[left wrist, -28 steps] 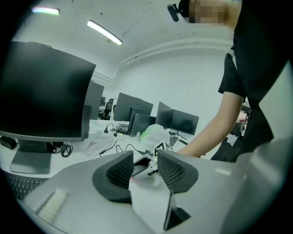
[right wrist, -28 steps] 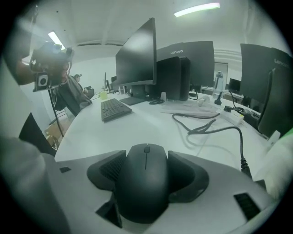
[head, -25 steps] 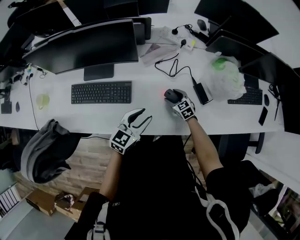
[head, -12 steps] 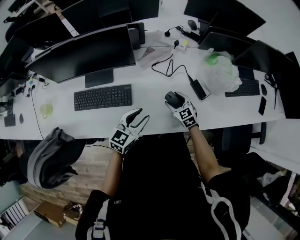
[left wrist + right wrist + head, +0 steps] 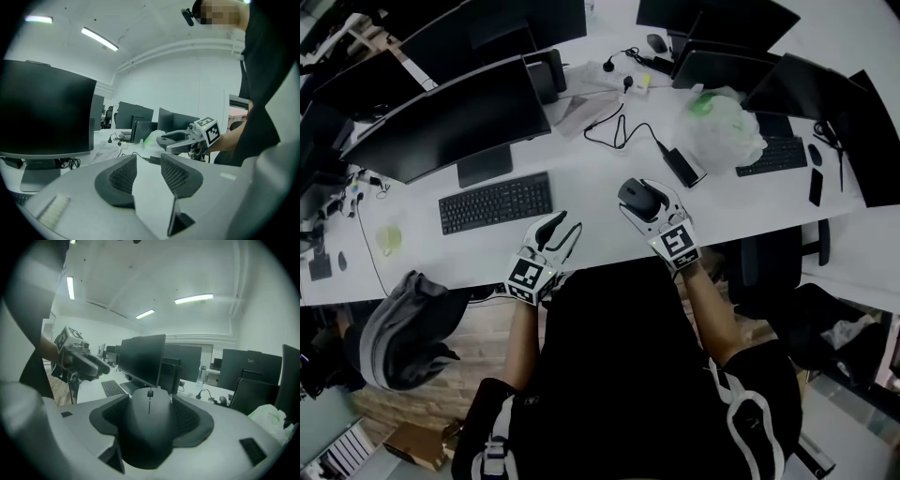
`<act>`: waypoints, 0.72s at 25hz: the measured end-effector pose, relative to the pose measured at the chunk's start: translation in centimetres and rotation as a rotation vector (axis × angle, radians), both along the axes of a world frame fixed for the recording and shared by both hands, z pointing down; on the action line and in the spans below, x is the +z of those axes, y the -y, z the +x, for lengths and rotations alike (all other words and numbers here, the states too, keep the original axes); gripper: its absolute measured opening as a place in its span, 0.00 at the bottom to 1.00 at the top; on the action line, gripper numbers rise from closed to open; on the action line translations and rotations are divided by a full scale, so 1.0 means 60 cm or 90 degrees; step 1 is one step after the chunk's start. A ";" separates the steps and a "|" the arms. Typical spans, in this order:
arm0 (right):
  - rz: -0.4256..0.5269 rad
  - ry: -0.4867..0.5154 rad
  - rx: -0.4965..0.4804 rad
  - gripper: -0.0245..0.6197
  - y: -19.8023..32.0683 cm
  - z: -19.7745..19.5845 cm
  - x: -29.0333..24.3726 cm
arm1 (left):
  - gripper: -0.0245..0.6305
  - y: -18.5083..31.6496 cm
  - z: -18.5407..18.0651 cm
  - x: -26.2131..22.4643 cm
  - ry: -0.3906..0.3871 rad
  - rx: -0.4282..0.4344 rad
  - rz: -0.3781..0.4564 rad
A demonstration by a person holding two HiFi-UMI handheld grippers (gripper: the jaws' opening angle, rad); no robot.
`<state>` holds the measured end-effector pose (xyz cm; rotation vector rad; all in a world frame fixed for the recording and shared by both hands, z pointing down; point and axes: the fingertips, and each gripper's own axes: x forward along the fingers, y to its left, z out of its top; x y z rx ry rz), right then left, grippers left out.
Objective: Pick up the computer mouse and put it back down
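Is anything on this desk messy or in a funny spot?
The mouse isn't lying on the desk: the right gripper holds it between its jaws, up in the air. Further back, a crumpled plastic bag sits by a loosely looped black cable. Nothing looks spilled or broken.

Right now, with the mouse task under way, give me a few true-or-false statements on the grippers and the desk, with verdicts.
1. The right gripper has its jaws closed on the computer mouse. True.
2. The left gripper holds the keyboard. False: its jaws stand apart and empty, and the keyboard lies on the desk.
3. The computer mouse rests on the desk. False: the right gripper holds it above the desk.
4. The keyboard lies in front of a monitor. True.
5. The plastic bag sits left of the keyboard. False: the plastic bag sits to the right, beyond the right gripper.
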<state>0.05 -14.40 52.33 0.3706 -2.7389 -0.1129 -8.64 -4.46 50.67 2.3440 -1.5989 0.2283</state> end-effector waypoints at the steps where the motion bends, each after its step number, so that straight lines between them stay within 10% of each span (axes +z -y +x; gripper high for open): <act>1: 0.008 0.007 -0.002 0.49 -0.005 0.000 -0.013 | 0.28 -0.001 -0.002 0.000 0.000 -0.001 0.000; 18: 0.049 0.025 -0.019 0.49 -0.029 -0.014 -0.056 | 0.28 0.007 -0.019 -0.010 0.009 0.005 0.009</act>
